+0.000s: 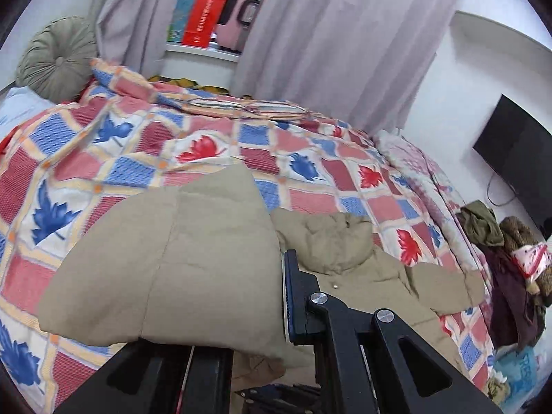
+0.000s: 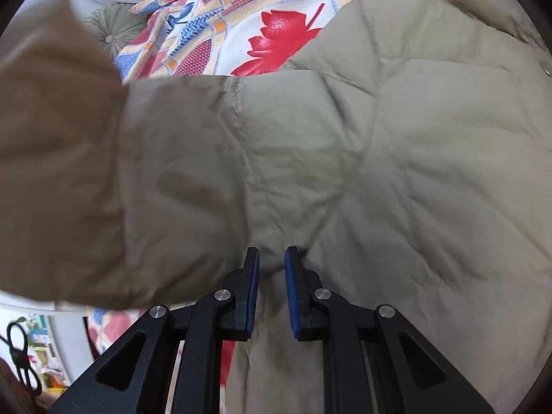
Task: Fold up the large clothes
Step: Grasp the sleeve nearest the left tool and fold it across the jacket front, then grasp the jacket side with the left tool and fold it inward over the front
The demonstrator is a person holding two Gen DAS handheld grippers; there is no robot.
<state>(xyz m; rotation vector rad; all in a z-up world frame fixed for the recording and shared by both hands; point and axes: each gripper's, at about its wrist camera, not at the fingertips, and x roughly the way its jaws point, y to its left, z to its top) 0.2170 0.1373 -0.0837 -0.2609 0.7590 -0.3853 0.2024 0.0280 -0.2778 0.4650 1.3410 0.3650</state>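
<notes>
Fingers (image 2: 255, 288) of my right gripper (image 2: 272, 258) stand close together, pinching a ridge of the khaki padded jacket (image 2: 396, 158) between their blue pads. On my left gripper (image 1: 241, 276), only the right-hand finger (image 1: 293, 296) shows; the other lies under a raised flap of the jacket (image 1: 193, 252), so I cannot tell whether that pair is spread or clamped. The jacket lies on the leaf-patterned quilt (image 1: 138, 158) covering the bed, its hood (image 1: 331, 241) bunched to the right in the left wrist view. A round green cushion (image 1: 58, 55) rests at the bed's head, near pale curtains (image 1: 338, 41). A dark screen (image 1: 514, 151) hangs on the wall at right.
</notes>
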